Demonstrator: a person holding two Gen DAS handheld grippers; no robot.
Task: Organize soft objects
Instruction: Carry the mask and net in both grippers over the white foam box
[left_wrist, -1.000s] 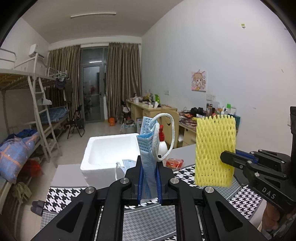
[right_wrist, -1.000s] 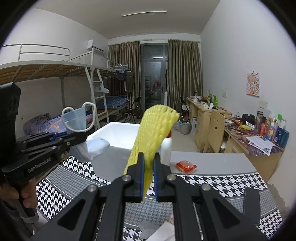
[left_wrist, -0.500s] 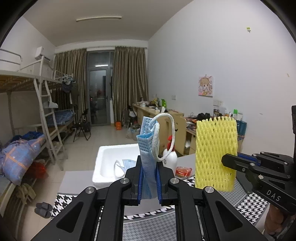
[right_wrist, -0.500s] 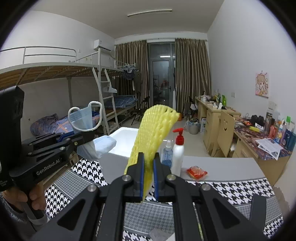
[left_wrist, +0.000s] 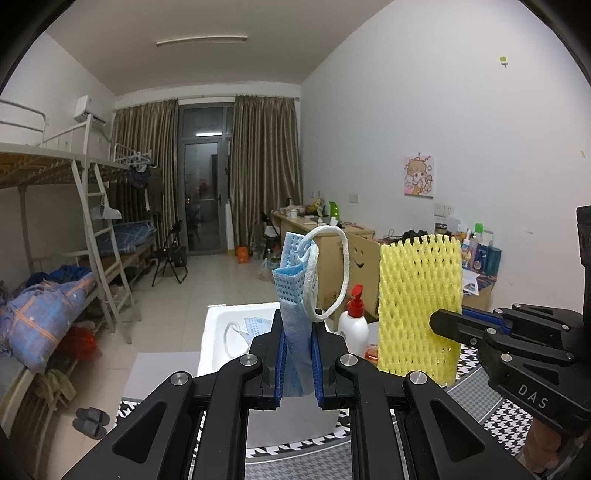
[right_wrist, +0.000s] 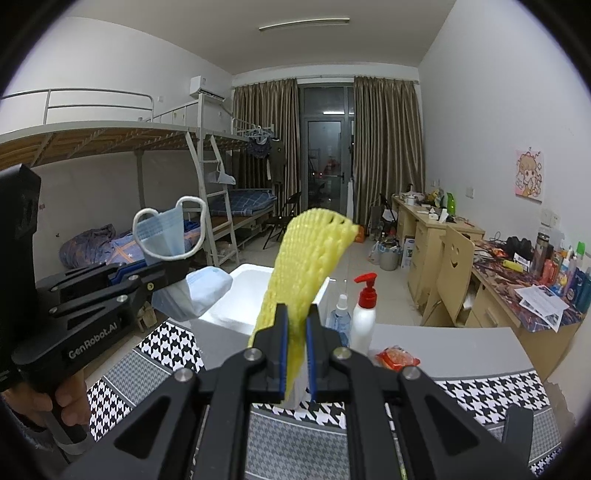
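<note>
the left gripper (left_wrist: 297, 363) has its jaws nearly closed, pinching a folded blue face mask (left_wrist: 293, 291) that stands upright, its white ear loop (left_wrist: 341, 273) arching to the side. the right gripper (right_wrist: 294, 356) has its jaws clamped tight on a yellow foam net (right_wrist: 308, 258). both are held in the air above the bench (right_wrist: 461, 345), near a white foam box (right_wrist: 243, 291) with another mask (left_wrist: 253, 326) inside.
</note>
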